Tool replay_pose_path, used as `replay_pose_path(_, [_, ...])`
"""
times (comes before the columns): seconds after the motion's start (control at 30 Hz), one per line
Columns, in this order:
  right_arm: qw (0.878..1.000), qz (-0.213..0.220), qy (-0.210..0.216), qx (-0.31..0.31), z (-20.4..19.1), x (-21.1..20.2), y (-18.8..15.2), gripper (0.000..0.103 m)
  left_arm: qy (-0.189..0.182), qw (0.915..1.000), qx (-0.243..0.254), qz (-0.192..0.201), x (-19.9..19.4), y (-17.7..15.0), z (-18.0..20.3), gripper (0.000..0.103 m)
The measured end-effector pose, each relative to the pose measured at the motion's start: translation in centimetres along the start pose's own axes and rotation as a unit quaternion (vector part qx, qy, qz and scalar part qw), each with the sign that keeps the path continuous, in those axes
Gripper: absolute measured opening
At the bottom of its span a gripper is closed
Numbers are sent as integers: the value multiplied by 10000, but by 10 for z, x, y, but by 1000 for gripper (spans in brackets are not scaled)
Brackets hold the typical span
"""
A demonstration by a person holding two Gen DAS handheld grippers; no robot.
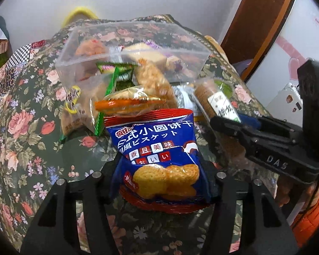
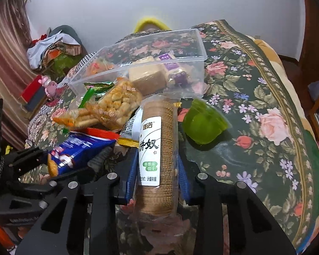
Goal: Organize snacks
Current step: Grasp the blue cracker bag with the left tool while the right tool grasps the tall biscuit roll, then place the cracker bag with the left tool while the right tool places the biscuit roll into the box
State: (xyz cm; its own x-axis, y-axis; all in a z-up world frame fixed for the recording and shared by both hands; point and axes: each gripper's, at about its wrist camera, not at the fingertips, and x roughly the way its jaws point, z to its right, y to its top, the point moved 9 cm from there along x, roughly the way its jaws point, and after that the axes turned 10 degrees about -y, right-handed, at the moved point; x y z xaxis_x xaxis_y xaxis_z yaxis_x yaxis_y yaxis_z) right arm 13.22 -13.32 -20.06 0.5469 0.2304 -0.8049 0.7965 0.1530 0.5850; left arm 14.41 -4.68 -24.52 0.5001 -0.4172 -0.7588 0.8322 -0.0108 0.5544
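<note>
The blue biscuit bag (image 1: pixel 159 157) is held tight by the left gripper (image 1: pixel 159 170), whose fingertips are hidden behind the bag. The tall cracker roll (image 2: pixel 157 157) is squeezed between the blue pads (image 2: pixel 184 178) of the right gripper (image 2: pixel 157 182). Both are held just in front of the clear box (image 1: pixel 134 48) on the flowered counter (image 1: pixel 32 127). The snacks inside the box are blurred by its wall. A green cup (image 2: pixel 204 125) is half hidden beside the roll.

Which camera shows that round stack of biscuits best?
The right wrist view: the biscuit roll fills the centre, label readable, held in the right gripper. The left wrist view shows only its far end at the edge.
</note>
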Motion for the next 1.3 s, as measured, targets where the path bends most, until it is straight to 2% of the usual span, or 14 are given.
replay_pose_path(0.33, [9996,254,79,88,1,-21,9,32,258,9980,292,496,-42,26,6,59])
replay_pose_path(0.7, [9961,870,119,51,0,-44,58,32,389,9935,485,953,-64,77,12,59])
replay_pose_path(0.87, [9937,1118,108,19,0,-48,83,32,515,9918,514,1055,-62,99,8,59])
replay_pose_path(1.03, [9919,1268,75,-33,1,-47,105,32,445,9919,371,1134,-56,123,-3,59])
replay_pose_path(1.3, [9908,1350,8,-82,3,-35,130,32,480,9938,177,991,-26,154,-31,59])
